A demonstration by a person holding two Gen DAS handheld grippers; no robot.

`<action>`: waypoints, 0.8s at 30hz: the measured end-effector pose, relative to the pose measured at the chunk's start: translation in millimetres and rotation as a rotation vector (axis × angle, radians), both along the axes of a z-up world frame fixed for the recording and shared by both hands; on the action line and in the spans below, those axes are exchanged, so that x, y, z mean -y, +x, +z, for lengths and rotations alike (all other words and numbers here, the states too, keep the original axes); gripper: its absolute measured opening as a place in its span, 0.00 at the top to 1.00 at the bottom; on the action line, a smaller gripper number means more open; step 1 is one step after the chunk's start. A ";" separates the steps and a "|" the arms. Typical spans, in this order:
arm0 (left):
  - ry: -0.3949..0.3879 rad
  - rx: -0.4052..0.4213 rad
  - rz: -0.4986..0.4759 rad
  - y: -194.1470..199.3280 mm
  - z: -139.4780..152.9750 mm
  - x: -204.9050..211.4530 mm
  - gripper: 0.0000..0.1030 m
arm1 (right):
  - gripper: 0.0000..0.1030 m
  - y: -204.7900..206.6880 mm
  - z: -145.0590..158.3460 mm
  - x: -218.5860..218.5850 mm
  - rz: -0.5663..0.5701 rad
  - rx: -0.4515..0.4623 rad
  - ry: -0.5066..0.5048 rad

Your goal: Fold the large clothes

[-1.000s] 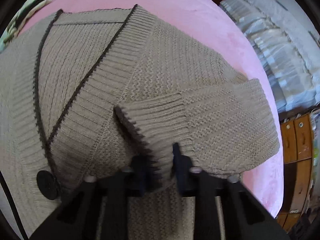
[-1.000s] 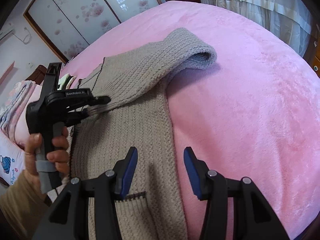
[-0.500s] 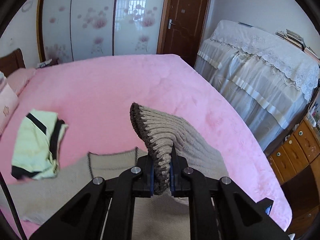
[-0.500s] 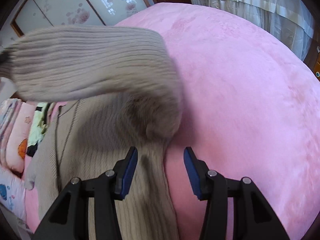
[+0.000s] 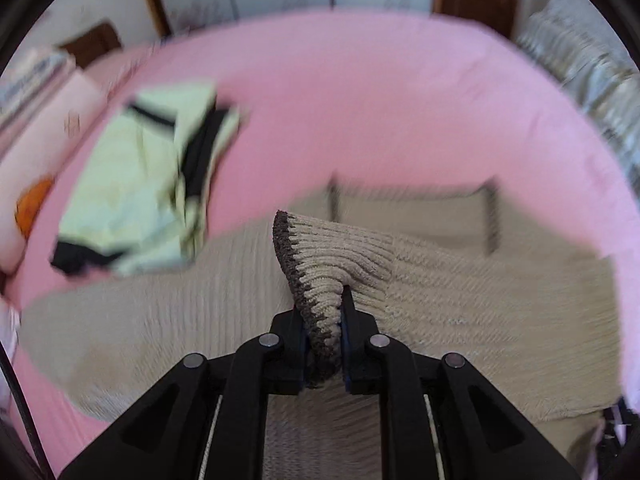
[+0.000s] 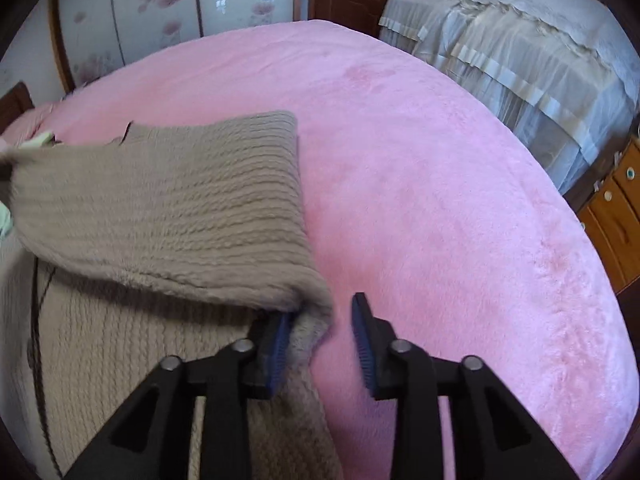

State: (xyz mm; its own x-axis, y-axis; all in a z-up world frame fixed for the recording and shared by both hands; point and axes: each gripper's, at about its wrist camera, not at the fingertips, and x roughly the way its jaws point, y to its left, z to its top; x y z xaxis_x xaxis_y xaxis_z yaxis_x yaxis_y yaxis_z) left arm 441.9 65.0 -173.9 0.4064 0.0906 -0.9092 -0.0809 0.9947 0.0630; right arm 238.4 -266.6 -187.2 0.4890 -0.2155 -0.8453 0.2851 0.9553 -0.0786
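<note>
A beige knit cardigan (image 5: 168, 320) with dark trim lies on the pink bed (image 5: 360, 100). My left gripper (image 5: 324, 340) is shut on the ribbed sleeve cuff (image 5: 320, 264) and holds it up over the cardigan's body. In the right wrist view the lifted sleeve (image 6: 168, 216) stretches across the cardigan (image 6: 120, 360) toward the left. My right gripper (image 6: 322, 344) is open at the cardigan's right edge, with a fold of knit next to its left finger.
A folded pale green and black garment (image 5: 148, 184) lies on the bed beyond the cardigan to the left. Pillows (image 5: 36, 120) are at the far left. A fabric-covered piece of furniture (image 6: 520, 48) and wooden drawers (image 6: 616, 208) stand right of the bed.
My left gripper has closed on the sleeve cuff, lifted it off the cardigan and carried it leftward across the body. My right gripper has stayed open at the cardigan's right edge.
</note>
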 end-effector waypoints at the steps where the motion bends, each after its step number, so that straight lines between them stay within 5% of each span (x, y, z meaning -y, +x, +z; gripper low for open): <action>1: 0.002 -0.048 0.024 0.3 -17.8 -7.4 0.78 | 0.55 -2.8 3.1 -1.8 0.008 -0.001 -0.007; 5: -0.123 0.008 0.075 -7.9 -21.0 -36.5 0.46 | 0.55 -15.1 25.5 -2.1 0.106 0.010 0.066; 7: -0.195 0.020 0.063 -7.1 -13.8 -46.5 0.39 | 0.54 -14.3 47.2 -0.9 0.171 0.043 0.112; 10: -0.266 0.045 0.028 -3.7 -4.6 -55.6 0.33 | 0.40 2.8 69.5 9.8 0.190 0.083 0.179; 12: -0.274 0.058 0.024 2.7 -1.8 -61.0 0.24 | 0.38 28.4 78.9 19.3 0.184 0.104 0.226; 16: -0.251 0.034 0.040 19.4 -8.6 -56.7 0.24 | 0.38 97.2 70.5 32.8 0.147 0.090 0.183; 18: -0.241 0.010 0.039 23.0 -23.3 -50.0 0.26 | 0.38 127.3 55.3 36.8 0.117 0.058 0.158; 20: -0.234 -0.003 0.028 27.4 -32.8 -42.4 0.49 | 0.38 157.0 31.3 43.9 0.083 -0.008 0.169; 22: -0.219 0.012 0.024 28.5 -32.7 -36.5 0.56 | 0.39 170.8 9.5 47.0 0.063 -0.077 0.216; 23: -0.185 0.027 0.027 29.3 -30.0 -32.8 0.71 | 0.56 178.9 -6.1 48.4 0.064 -0.128 0.249; 24: -0.167 0.047 0.025 29.2 -27.0 -30.7 0.82 | 0.87 180.9 -12.3 47.4 0.081 -0.145 0.268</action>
State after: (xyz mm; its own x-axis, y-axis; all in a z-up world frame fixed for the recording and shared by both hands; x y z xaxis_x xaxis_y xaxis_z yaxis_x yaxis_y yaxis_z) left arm 471.1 95.7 -201.0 0.4487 -0.0498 -0.8923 -0.1045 0.9887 -0.1077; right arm 419.3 -314.0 -199.4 0.3661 0.0590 -0.9287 0.2113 0.9666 0.1447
